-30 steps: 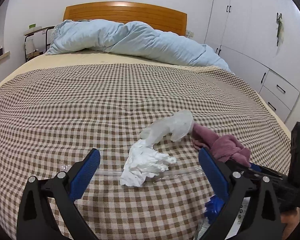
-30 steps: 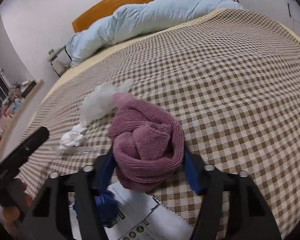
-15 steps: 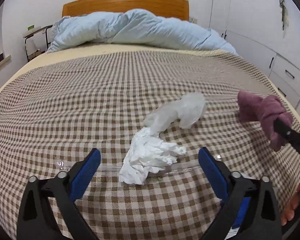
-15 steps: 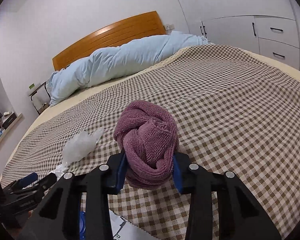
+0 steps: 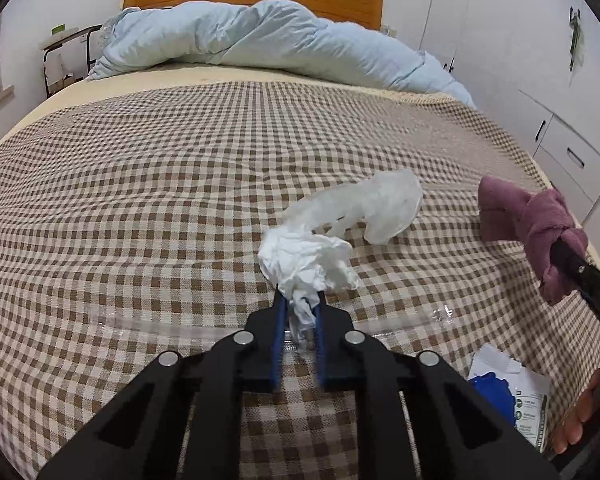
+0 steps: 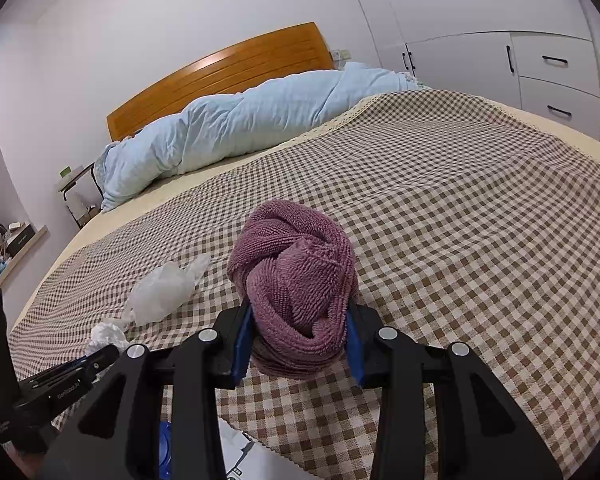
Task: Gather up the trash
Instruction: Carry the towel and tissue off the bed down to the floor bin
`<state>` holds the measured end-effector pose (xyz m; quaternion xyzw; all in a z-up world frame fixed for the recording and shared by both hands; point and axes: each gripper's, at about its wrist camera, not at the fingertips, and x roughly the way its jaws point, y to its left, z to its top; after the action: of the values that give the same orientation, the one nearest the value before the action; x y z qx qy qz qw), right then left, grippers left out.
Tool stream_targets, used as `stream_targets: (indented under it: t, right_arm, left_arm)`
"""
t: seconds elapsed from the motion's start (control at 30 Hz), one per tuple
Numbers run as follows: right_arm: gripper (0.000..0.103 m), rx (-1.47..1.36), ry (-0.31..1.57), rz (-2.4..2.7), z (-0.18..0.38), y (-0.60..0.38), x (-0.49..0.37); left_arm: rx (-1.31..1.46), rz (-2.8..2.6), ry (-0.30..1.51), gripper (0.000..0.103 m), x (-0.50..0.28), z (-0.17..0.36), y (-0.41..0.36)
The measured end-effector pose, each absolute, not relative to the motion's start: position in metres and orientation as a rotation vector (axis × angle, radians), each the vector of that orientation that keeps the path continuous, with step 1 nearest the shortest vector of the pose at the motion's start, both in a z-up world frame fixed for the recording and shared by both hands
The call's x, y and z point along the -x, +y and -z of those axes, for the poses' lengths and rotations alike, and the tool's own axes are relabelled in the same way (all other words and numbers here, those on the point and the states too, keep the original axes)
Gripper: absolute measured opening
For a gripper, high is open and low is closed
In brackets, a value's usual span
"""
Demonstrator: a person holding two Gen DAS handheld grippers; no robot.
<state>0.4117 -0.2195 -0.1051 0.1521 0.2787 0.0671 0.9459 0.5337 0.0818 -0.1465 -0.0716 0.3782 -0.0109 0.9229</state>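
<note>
Both fingers [image 5: 315, 312] half hidden by tissue [image 5: 306, 264].

Right gripper [image 6: 298, 340]: blue pads clamped on towel, both sides pressing.
Towel [image 6: 296, 276]: purple, bunched, held just above blanket.
Blanket [image 6: 440, 208]: brown/cream check, covers bed.
Bag [image 6: 164, 292]: clear plastic, crumpled, lying left of towel.
Tissue [image 6: 106, 334]: white wad, near bag, at left gripper's tip.
Left gripper [image 6: 56, 388]: black, low left; tips partly hidden.
Duvet [image 6: 240, 124]: pale blue, heaped by headboard.
Headboard [image 6: 228, 68]: wood.
Paper [image 6: 240, 452]: printed sheet, bottom edge, w/ blue item beside.
Wardrobe [image 6: 540, 60]: white, right.
</note>
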Motion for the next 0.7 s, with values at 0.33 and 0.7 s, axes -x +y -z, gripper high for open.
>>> stream_targets:
  t: [0.33, 0.7]
  right_arm:
    - [0.038, -0.302, 0.556, -0.145, 0.104, -0.219, -0.410]
    - [0.038, -0.362, 0.556, -0.182, 0.086, -0.235, -0.391]
  left_arm:
    - [0.078, 0.033, 0.654, 0.008, -0.512, 0.125, 0.064]
    - [0.098, 0.042, 0.631, 0.008, -0.484, 0.106, 0.059]
